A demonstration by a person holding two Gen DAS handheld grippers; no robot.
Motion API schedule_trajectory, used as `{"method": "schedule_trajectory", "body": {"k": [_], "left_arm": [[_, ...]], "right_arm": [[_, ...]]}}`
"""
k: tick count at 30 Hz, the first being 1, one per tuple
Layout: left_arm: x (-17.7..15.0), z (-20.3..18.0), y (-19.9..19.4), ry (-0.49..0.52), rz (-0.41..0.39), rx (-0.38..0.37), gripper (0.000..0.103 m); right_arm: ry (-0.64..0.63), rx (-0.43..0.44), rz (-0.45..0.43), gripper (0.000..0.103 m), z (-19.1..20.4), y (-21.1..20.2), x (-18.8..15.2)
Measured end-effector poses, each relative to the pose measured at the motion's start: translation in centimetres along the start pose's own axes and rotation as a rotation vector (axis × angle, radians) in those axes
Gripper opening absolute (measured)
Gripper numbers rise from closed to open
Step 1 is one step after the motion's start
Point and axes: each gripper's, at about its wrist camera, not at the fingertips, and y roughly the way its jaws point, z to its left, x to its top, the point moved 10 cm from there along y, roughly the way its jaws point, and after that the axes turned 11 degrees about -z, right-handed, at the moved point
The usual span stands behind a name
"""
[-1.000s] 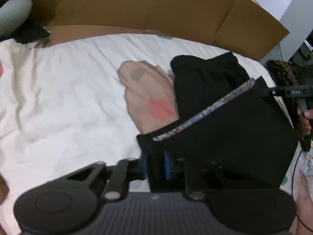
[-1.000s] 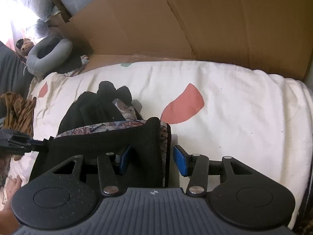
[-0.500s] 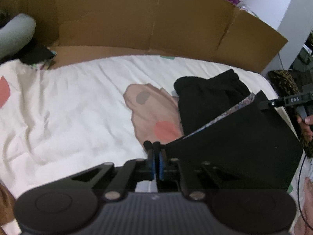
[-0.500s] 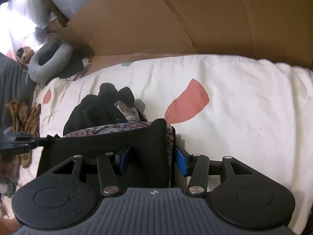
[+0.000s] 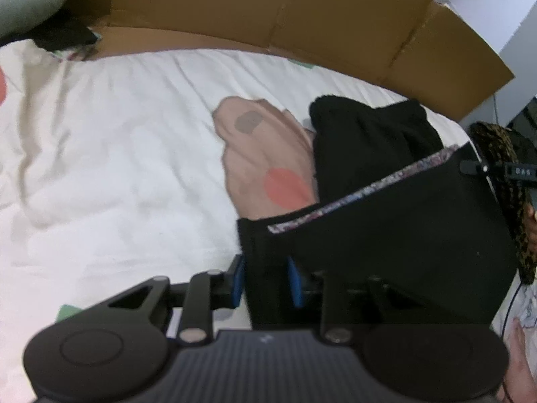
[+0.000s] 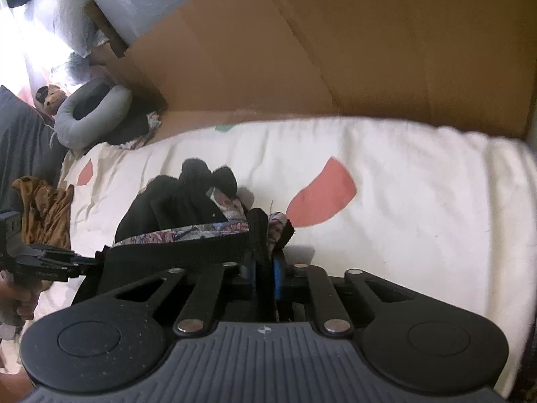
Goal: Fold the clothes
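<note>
A black garment (image 5: 402,235) with a floral-lined hem (image 5: 369,189) hangs stretched between my two grippers above the white bed sheet (image 5: 117,168). My left gripper (image 5: 265,280) has its jaws opening. One corner of the black cloth stands loosely between its blue pads. In the right wrist view my right gripper (image 6: 263,273) is closing, its pads pinching the other corner of the garment (image 6: 174,215). Each gripper shows in the other's view: the right gripper (image 5: 486,169) at the right edge, the left gripper (image 6: 50,262) at the left edge.
Brown cardboard (image 5: 268,10) walls the far side of the bed. A leopard-print cloth (image 5: 510,201) lies at the bed's right edge. A grey neck pillow (image 6: 90,114) rests in the far corner. A hand (image 6: 20,299) grips the left tool.
The left pads, pressed together half a second ago, now stand apart around the cloth. The right pads, wide apart before, have closed onto the garment's corner.
</note>
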Motion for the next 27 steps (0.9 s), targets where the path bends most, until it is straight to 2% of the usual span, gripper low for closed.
{"method": "schedule_trajectory", "body": {"k": [3, 5, 16, 22, 27], "left_arm": [[0.1, 0.0, -0.2, -0.013, -0.004, -0.024, 0.009], [0.5, -0.3, -0.8, 0.009, -0.019, -0.025, 0.006], [5.7, -1.9, -7.0, 0.036, -0.164, -0.077, 0.005], [8.5, -2.4, -7.1, 0.061, -0.215, -0.076, 0.005], [10.4, -2.4, -6.0, 0.094, -0.232, -0.066, 0.005]], "right_arm": [[-0.027, -0.011, -0.031, 0.007, 0.4, -0.9, 0.5], [-0.028, -0.009, -0.045, 0.006, 0.6, -1.4, 0.7], [-0.015, -0.003, -0.148, 0.005, 2.3, -4.9, 2.9], [-0.009, -0.024, -0.189, 0.005, 2.0, -5.9, 4.5], [-0.022, -0.056, -0.191, 0.005, 1.3, -5.2, 5.3]]}}
